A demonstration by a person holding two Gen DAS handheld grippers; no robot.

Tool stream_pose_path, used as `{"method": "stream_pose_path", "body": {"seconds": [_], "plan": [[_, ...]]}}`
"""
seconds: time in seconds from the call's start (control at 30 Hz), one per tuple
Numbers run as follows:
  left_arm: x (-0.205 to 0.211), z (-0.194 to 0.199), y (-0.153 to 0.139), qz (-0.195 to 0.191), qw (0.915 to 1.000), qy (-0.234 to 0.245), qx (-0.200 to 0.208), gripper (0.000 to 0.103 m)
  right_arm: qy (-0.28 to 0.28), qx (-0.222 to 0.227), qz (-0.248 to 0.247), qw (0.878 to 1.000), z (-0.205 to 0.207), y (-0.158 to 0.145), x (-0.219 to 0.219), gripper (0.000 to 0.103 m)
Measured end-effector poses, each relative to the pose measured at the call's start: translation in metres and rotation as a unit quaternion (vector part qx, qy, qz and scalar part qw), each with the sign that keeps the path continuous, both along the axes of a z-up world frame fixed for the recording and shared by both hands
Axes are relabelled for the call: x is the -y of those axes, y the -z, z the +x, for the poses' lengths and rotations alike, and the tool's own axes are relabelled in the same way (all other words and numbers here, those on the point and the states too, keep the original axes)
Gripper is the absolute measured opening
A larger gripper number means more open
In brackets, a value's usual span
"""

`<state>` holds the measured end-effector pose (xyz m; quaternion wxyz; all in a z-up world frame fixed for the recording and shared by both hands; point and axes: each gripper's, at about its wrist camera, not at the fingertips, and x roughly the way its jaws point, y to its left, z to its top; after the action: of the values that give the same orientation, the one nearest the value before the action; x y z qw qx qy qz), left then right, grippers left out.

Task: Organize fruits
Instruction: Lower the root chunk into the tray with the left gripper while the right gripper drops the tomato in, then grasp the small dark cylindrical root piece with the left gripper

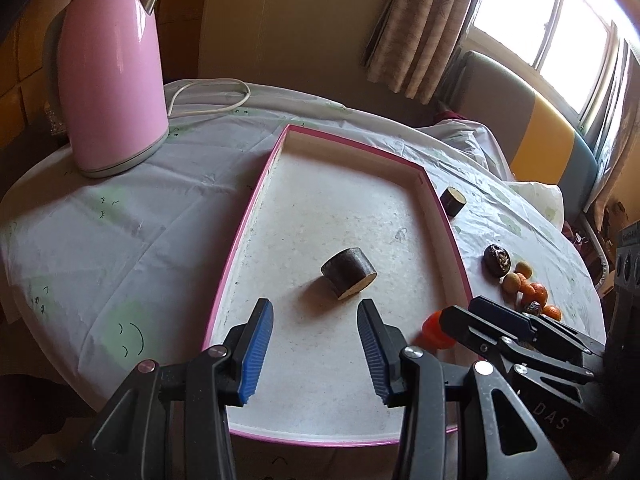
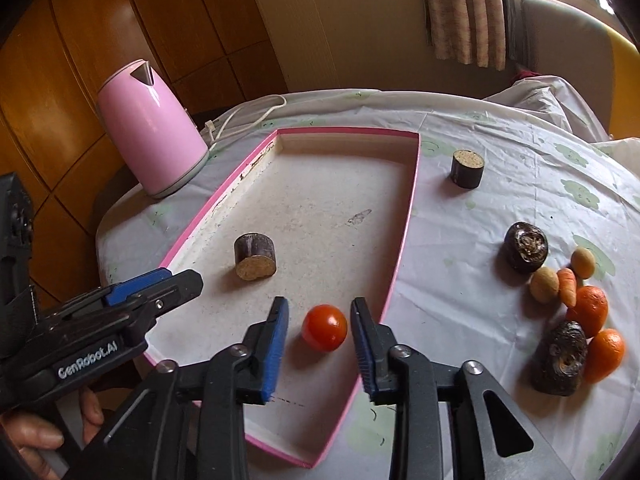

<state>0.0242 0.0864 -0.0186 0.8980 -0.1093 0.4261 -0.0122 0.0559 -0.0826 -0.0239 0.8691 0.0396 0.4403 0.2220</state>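
Tomato (image 2: 324, 327) lies in the pink tray (image 2: 404, 236), loose between my right tool (image 2: 319, 338), now released; next I fetch an orange (image 2: 592, 310) beside that tray.

A lived-in home room, dining or sitting area by the look of it. A round table (image 2: 500, 152) is wearing a thin plastic cover printed with pale green faces. A pink electric kettle (image 1: 110, 76) is standing near its far left edge, white cord (image 1: 216, 96) trailing behind. Patterned curtains (image 1: 424, 28) are hanging beside a bright window (image 1: 560, 28). Warm wooden wall panelling (image 2: 80, 40) is running behind, and an upholstered chair (image 1: 532, 128) is sitting beyond the far right edge.
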Motion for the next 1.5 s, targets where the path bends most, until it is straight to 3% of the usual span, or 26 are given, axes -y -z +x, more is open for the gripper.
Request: {"method": "stream_pose_path", "body": {"seconds": [0.27, 0.6, 1.07, 1.5], "plan": [[0.016, -0.002, -0.004, -0.001, 0.9994, 0.029, 0.018, 0.049, 0.032, 0.011, 0.014, 0.999, -0.016, -0.005, 0.016, 0.048], [0.041, 0.0, -0.01, -0.026, 0.9966, 0.076, 0.02, 0.057, 0.12, -0.002, 0.029, 0.992, -0.038, 0.002, 0.081, 0.048], [0.1, 0.024, -0.022, 0.015, 0.99, 0.14, 0.01, 0.057, 0.241, 0.002, 0.014, 0.97, -0.051, 0.006, 0.177, 0.048], [0.134, 0.054, -0.018, 0.004, 0.9837, 0.179, -0.015, 0.057, 0.265, -0.014, 0.023, 0.964, -0.027, 0.021, 0.195, 0.048]]}}
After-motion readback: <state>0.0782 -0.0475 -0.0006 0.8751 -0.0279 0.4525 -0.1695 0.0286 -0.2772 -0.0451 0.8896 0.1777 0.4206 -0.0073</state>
